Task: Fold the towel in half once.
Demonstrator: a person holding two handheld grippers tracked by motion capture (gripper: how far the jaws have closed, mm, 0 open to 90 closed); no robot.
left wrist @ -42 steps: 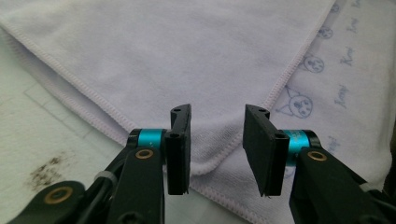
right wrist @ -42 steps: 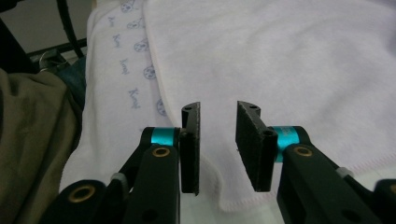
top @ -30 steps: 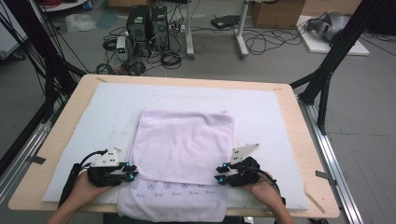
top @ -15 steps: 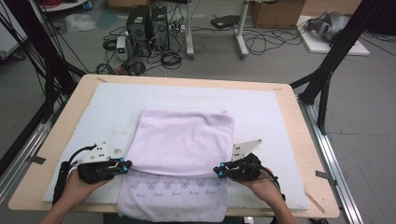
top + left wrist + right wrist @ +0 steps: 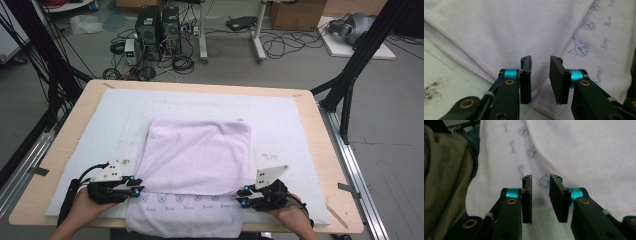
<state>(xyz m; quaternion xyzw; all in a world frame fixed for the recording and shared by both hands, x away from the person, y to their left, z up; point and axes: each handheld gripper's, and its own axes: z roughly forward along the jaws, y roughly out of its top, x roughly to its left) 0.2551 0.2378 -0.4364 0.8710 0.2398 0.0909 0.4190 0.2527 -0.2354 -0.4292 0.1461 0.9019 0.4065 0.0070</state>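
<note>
Lying on the white mat (image 5: 100,125), the pale lilac towel (image 5: 200,155) was already folded once: its far part had been doubled toward the person, and the folded layer's hemmed edge ran across the towel near its front, leaving a printed strip (image 5: 190,200) of small cartoon faces and script uncovered below it. The towel's front edge hung slightly past the mat's front border. Judging from this, one fold was done and at least another remained, perhaps a side-to-side fold.

At the towel's left front corner, the left gripper (image 5: 540,75) was released, its jaws standing apart with the towel's hem beyond them and nothing between them. At the towel's right front corner, the right gripper (image 5: 540,195) was likewise unclenched, jaws parted over the printed strip near the folded layer's edge, grasping nothing. Both appeared poised near the towel's corners, so a fresh grasp seemed to be the step in hand.

Beneath the mat was the wooden tabletop (image 5: 320,150), and beyond the towel's far edge stood computer towers (image 5: 159,25) among cables on the floor.
</note>
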